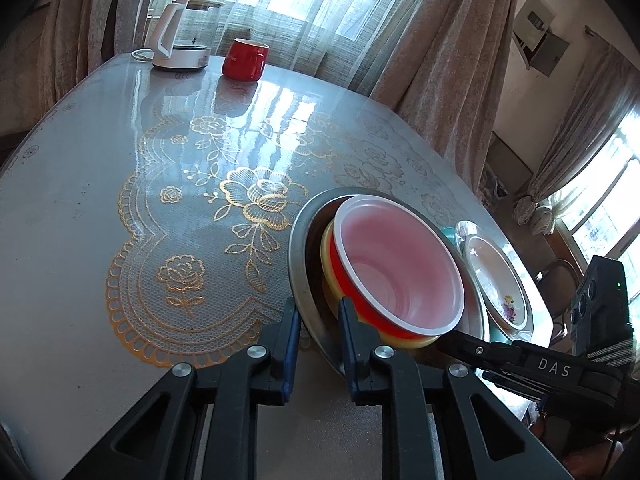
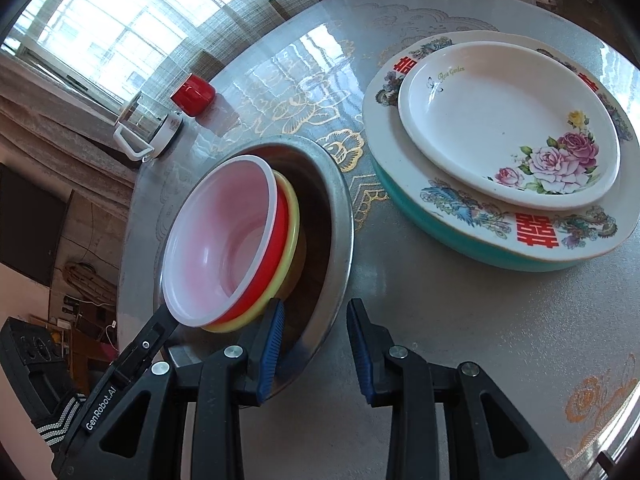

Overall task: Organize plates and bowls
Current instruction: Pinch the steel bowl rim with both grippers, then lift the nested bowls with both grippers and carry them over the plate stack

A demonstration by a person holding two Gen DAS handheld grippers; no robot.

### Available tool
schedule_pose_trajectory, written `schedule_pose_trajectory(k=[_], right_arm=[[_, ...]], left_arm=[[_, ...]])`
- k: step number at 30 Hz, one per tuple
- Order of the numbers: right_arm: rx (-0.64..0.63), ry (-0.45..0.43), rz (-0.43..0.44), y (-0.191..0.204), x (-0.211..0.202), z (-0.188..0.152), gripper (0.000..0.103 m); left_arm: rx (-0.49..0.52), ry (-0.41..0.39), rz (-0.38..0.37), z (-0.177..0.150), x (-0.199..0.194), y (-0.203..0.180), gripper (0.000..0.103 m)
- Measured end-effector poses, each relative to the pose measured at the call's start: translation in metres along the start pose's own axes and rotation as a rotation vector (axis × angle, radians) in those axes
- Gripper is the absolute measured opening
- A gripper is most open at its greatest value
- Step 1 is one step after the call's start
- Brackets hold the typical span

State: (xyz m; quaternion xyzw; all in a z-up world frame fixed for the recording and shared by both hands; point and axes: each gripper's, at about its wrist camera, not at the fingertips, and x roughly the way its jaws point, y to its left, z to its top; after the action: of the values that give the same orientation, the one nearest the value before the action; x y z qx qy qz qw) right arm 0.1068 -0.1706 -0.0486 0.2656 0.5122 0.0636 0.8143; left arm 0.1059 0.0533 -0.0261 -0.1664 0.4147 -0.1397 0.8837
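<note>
Left wrist view showed, nearest to the camera, the left gripper (image 1: 319, 340) with its fingers narrow and the flat rim of the steel basin (image 1: 296, 248) filling the gap between the pads, one pad outside the rim and one inside, so it seemed to be pinching that rim. In the right wrist view the right gripper (image 2: 316, 348) also stood over the near rim of the basin, one pad inside and one outside. Here bare table (image 2: 460, 340) showed between the rim and the outer pad, so these fingers looked rather narrow but not yet pressing. The basin stood on the table, and inside it the red bowl (image 1: 400, 264) was nested in a yellow bowl (image 1: 325, 240). Both leaned to one side instead of sitting flat. This was the main risk, I think: if the basin were lifted by the left pinch alone, the thin smooth rim could turn between the pads, the basin would tip, and the leaning bowls could slide out. The glossy table cover would also let the basin skid if it were pushed and not lifted. Just beside the basin stood the plate stack, a rose plate (image 2: 500, 120) on a large plate with red characters (image 2: 536, 232) over a teal dish (image 2: 420, 216). A swing to that side could knock it. Farther off, a red mug (image 1: 244, 60) and a kettle (image 1: 176, 40) stood well apart.
</note>
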Motion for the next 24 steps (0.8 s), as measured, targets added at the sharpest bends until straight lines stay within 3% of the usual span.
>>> schedule_pose_trajectory(k=[19,24], right_arm=[[-0.001,-0.006,0.013,0.0029,0.0099,0.0011,0.026],[-0.017,-0.014,0.002,0.0039,0.0084,-0.0003,0.024]], left_arm=[[-0.024,0.003,-0.070,-0.0051,0.0012,0.0072,0.019],[0.033,-0.010,-0.062,-0.0092,-0.0024,0.0020,0.019]])
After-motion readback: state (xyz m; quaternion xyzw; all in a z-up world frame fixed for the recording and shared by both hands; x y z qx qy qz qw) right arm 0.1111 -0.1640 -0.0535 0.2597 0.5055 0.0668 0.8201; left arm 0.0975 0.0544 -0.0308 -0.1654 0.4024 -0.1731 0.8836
